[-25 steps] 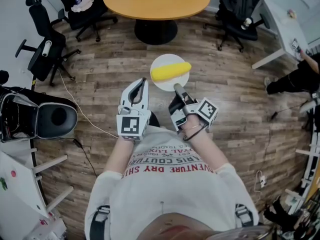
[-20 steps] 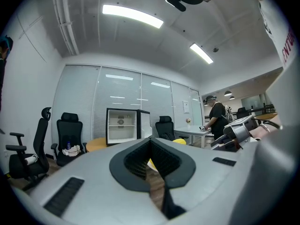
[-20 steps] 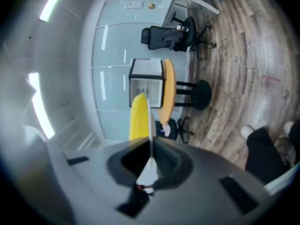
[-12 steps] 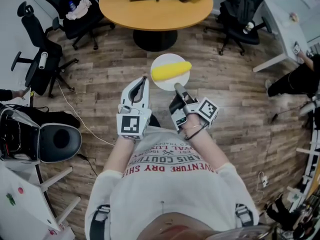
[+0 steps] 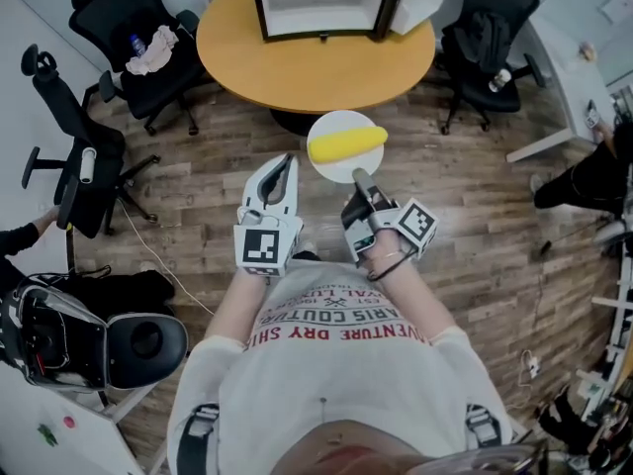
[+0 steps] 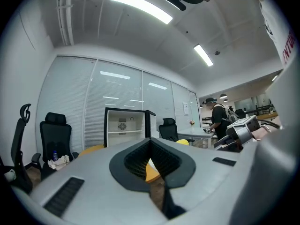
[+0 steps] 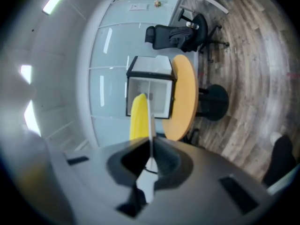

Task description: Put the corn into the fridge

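Head view: right gripper (image 5: 358, 176) clamped on rim of round white plate (image 5: 329, 169), smooth yellow corn (image 5: 346, 145) lying across it, just short of round wooden table (image 5: 316, 62) bearing boxy open fridge (image 5: 321, 3).

Left gripper view: left gripper (image 6: 151, 140) pressed shut, empty.

Right gripper view: ribbed black pads squeezing thin plate edge-on, corn alongside.

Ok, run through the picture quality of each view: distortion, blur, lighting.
Head view: sharp and evenly lit, though the wide lens bows the wooden plank floor. Left gripper view: strong fisheye, black corners, glare from the white ceiling light strip. Right gripper view: fisheye too; the right gripper blurs up close, the yellow corn cob beyond is soft.
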A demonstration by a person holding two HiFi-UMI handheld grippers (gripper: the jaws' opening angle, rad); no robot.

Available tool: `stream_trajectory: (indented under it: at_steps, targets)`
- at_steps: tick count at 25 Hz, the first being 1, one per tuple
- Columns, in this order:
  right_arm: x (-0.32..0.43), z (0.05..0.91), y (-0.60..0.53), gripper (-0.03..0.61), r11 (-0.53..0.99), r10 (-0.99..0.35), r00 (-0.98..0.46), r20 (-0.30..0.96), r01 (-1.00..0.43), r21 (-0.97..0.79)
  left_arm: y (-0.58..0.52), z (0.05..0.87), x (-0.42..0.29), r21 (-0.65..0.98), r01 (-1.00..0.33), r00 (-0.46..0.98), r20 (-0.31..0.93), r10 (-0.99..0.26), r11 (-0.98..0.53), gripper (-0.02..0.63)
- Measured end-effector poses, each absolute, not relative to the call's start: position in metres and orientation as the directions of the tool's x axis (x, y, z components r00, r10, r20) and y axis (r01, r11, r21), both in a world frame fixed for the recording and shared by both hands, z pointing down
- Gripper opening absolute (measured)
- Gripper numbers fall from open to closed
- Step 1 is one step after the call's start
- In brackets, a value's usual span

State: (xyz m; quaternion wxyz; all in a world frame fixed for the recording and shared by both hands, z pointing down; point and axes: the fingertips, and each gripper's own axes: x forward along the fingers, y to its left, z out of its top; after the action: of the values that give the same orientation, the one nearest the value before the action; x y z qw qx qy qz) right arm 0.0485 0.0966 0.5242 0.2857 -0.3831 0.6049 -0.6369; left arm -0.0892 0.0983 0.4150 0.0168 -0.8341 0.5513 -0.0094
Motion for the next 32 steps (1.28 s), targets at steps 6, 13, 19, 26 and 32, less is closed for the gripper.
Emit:
stream_trajectory:
  at_steps: [6,13,19,26,32]
  targets:
    - [0.021,0.517,0.034,0.037,-0.1,-0.836,-0.531,0.142,-0.108,-0.989,0.037,0.409,-0.114,-0.038,-0.914,0.405,-0.002,-0.914,-0.405,0.025]
    - [0.02,0.521,-0.022,0.037,-0.126,-0.819,-0.548,0.168,-0.114,-0.985,-0.015,0.412,-0.121,-0.037,-0.933,0.357,0.014,-0.934,-0.357,0.025]
    - [0.025,0.523,-0.088,0.037,-0.108,-0.771,-0.619,0.149,-0.103,-0.989,-0.07,0.416,-0.118,-0.039,-0.96,0.275,0.015,-0.961,-0.276,0.025]
    - [0.055,0.52,-0.172,0.037,-0.095,-0.713,-0.687,0.14,-0.103,-0.99,-0.142,0.412,-0.089,-0.043,-0.982,0.184,0.006,-0.983,-0.184,0.025]
    - [0.078,0.519,-0.229,0.037,-0.084,-0.67,-0.726,0.155,-0.133,-0.988,-0.191,0.416,-0.068,-0.031,-0.992,0.122,0.015,-0.992,-0.122,0.025]
